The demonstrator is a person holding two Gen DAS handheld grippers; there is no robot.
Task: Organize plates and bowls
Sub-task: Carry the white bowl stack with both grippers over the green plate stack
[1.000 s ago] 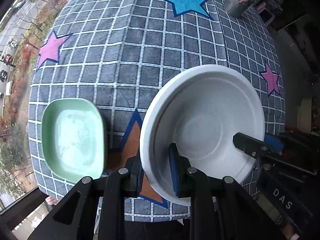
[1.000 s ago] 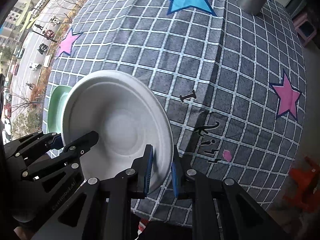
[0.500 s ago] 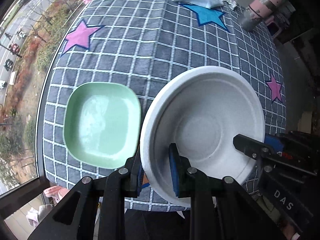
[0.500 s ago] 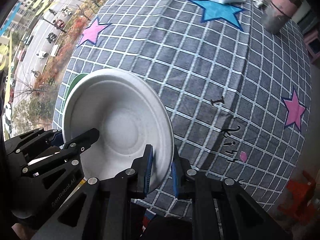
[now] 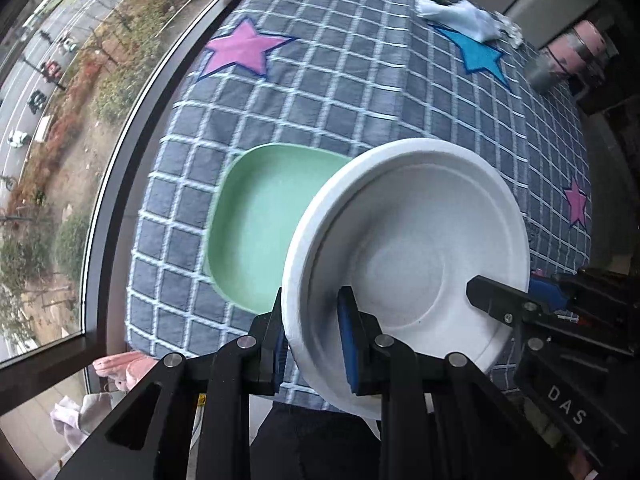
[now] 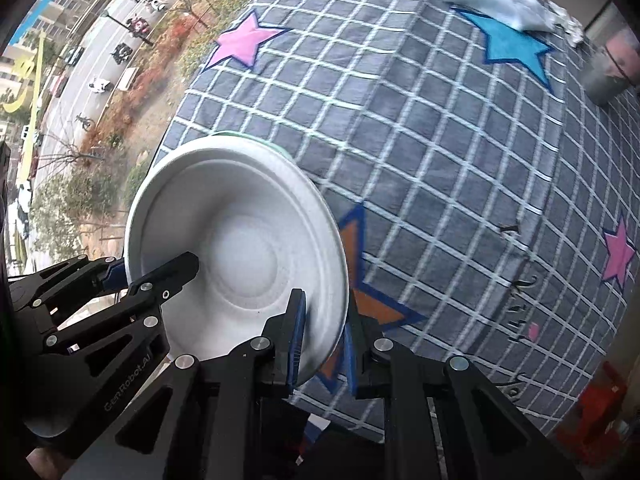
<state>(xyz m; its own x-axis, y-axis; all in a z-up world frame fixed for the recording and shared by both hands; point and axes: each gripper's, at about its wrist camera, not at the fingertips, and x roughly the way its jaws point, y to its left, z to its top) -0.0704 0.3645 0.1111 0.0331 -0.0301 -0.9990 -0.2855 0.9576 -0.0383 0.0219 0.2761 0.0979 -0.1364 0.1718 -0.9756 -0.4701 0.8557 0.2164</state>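
Both the left gripper (image 5: 314, 336) and right gripper (image 6: 322, 334) are clamping the white bowl's (image 5: 404, 248) rim above the green plate (image 5: 260, 224).

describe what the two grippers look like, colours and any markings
Both are black, angular linkage frames with silver rivets and blue pads on the fingers. The left gripper carries white "GenRobot.AI" lettering, readable in the right wrist view; the right gripper shows white letters "DAS" in the left wrist view. No cables or sleeves show.

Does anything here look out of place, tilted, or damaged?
Nothing looks damaged or spilled. The white bowl is held in the air by both grippers, partly over the green plate. The only untidy thing is a crumpled white cloth lying at the table's far edge.
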